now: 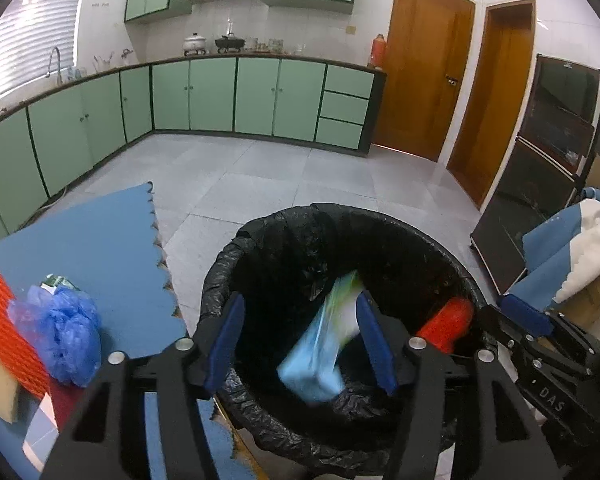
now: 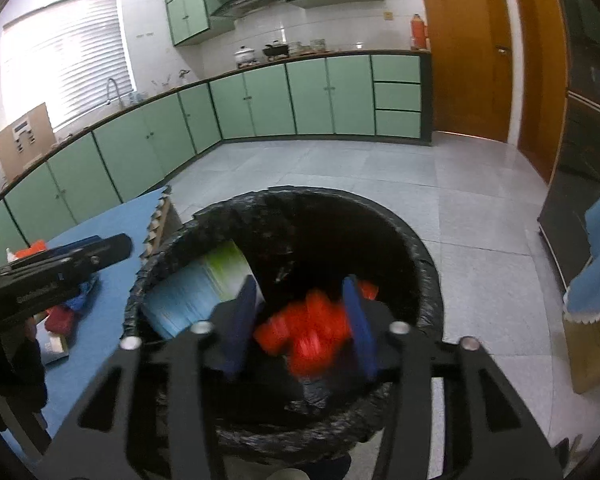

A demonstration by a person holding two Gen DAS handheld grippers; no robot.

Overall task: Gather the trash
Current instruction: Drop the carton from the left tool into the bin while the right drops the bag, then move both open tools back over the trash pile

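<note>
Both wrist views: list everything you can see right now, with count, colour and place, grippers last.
Trash bin: one, black liner, on the floor beside the mat.
Carton: one, blue and green, blurred, over the bin mouth between the left gripper's fingers.
Red item: one, blurred, over the bin between the right gripper's fingers.
Foam mat: one, blue, left of the bin.
Plastic bag: one, blue, crumpled on the mat.
Red mesh: one, on the mat's left edge.
Cabinets: green, along the walls.
Doors: two, brown wood, right.
Left gripper: open.
Right gripper: open.
</note>
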